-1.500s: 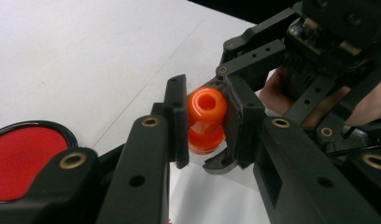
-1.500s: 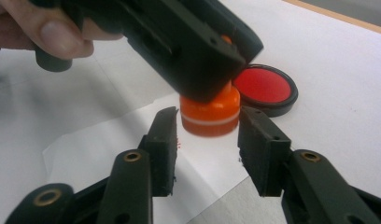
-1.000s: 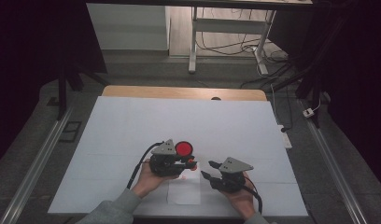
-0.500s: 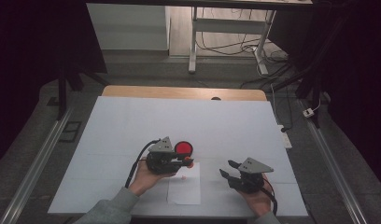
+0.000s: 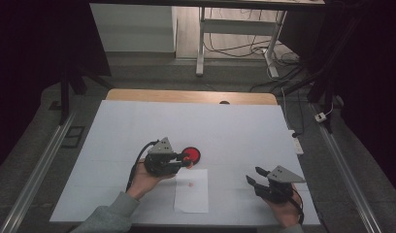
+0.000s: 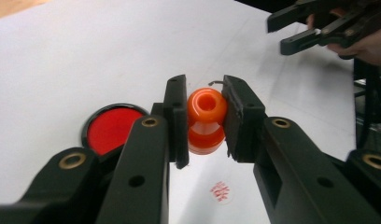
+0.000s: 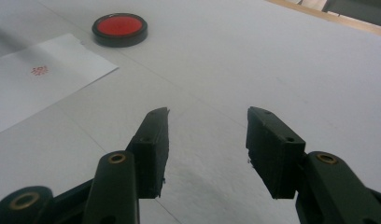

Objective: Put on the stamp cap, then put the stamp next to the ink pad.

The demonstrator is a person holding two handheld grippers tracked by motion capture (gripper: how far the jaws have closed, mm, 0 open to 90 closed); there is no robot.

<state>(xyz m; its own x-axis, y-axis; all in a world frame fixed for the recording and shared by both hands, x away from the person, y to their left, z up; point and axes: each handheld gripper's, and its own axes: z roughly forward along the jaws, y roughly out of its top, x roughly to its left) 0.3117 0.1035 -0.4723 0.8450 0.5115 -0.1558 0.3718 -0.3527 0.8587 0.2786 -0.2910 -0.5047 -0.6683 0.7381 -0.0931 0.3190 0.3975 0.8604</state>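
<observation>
So at this point I had the left gripper (image 6: 205, 122) clamped on the orange stamp (image 6: 206, 120), both pads squeezing its knob from the sides. In the high view the stamp sat just beside the red ink pad (image 5: 190, 155), on the side nearer me, and over the far edge of the paper sheet (image 5: 191, 191). The sheet already carried a small red stamp mark (image 6: 220, 192), right under the stamp in the left gripper view.

The right gripper (image 5: 255, 175) was well off to the right of the ink pad, jaws parted with nothing between them, just bare white table cover (image 7: 282, 60) in front.

Nothing stood between the ink pad and either gripper. There was loads of free white surface beyond the ink pad up to the wooden table edge (image 5: 191, 96); the sheet lay close to the near edge.
</observation>
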